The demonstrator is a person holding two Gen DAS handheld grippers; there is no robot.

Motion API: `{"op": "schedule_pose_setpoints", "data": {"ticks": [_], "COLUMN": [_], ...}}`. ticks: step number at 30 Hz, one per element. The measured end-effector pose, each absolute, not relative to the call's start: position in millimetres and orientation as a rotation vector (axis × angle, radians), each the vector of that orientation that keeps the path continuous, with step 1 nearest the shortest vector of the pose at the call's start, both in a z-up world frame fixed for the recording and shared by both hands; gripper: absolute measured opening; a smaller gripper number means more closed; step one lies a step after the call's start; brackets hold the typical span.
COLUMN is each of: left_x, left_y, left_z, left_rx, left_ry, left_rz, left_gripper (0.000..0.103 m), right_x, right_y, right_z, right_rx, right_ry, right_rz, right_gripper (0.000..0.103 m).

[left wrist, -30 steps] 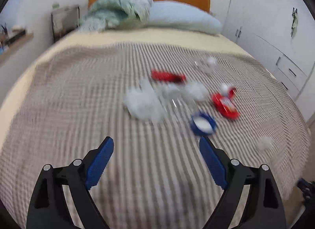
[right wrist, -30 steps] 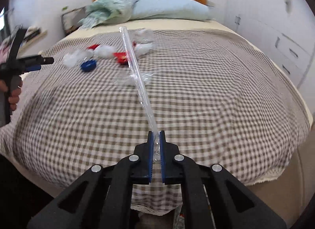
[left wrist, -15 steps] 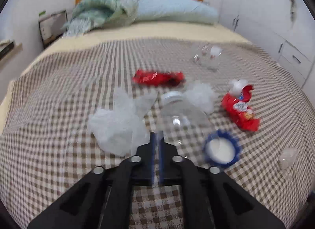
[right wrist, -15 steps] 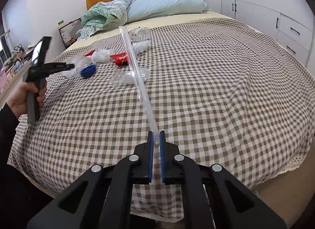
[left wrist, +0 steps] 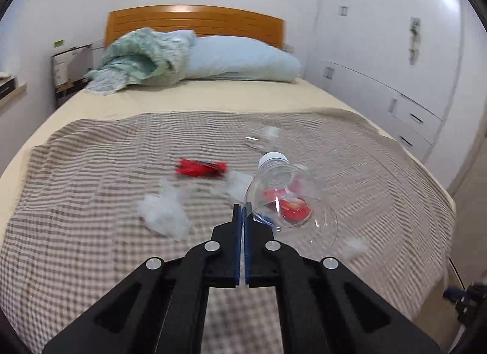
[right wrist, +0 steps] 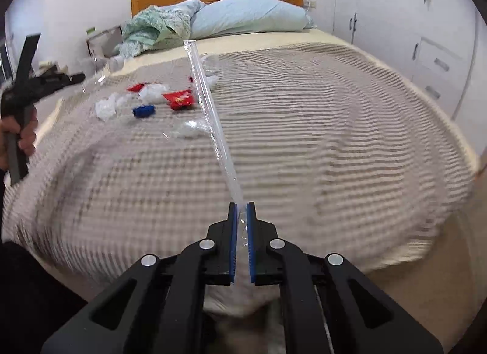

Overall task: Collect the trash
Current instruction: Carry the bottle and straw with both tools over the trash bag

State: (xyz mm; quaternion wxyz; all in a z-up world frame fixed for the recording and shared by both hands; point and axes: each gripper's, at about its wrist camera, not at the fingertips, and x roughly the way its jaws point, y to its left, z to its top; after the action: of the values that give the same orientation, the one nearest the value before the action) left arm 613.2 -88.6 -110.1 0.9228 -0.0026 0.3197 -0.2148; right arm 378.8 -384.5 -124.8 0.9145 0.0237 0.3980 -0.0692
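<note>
One clear bottle (left wrist: 286,192) lifted off the bed (left wrist: 91,189) | left hand-held gripper (left wrist: 242,211), open a second ago, now clenched on its edge | right hand-held gripper (right wrist: 242,211) grips clear bag (right wrist: 210,110) | wrappers remain on bed.

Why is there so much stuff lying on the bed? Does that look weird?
Yes. Trash is scattered on the checked blanket: a red wrapper, crumpled white plastic and a blue cap. A bed is no place for rubbish. The left tool pinches a clear cut-off bottle top.
</note>
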Motion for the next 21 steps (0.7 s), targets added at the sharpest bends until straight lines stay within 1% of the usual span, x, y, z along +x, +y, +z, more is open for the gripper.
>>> {"op": "schedule_pose_setpoints", "data": {"ticks": [4,8,12,15,17,21], "left_x": [569.0,499.2,444.3,413.7,400.4,378.3], "left_y": [-117.1,-165.4,-206.7,-236.2,-256.2,-289.9], "left_z": [-103.2,-104.4,-116.9,-131.3,-144.2,-166.4], "left_rx": [-0.013,0.014,0.081,0.169,0.234,0.283], "left_ry": [0.663,0.704,0.756,0.778,0.798,0.872], "left_rz": [-0.549,-0.727,-0.856,-0.897,-0.898,-0.924], "left_gripper": [0.000,0.000,0.000,0.000,0.000,0.000], "right_x": [318.4,261.3,220.3,211.5,215.7,231.2], "right_y": [-422.5,-448.6,-471.6,-491.2,-504.5,-520.5], "right_z": [-138.6,-169.5,-230.4,-295.4,-328.2,-362.4], "right_rx": [0.040,0.083,0.143,0.105,0.071,0.050], "right_ry": [0.897,1.009,1.209,1.356,1.453,1.564], "right_rz": [-0.226,-0.280,-0.294,-0.312,-0.326,-0.292], "right_gripper": [0.006,0.006,0.006,0.006,0.006,0.006]}}
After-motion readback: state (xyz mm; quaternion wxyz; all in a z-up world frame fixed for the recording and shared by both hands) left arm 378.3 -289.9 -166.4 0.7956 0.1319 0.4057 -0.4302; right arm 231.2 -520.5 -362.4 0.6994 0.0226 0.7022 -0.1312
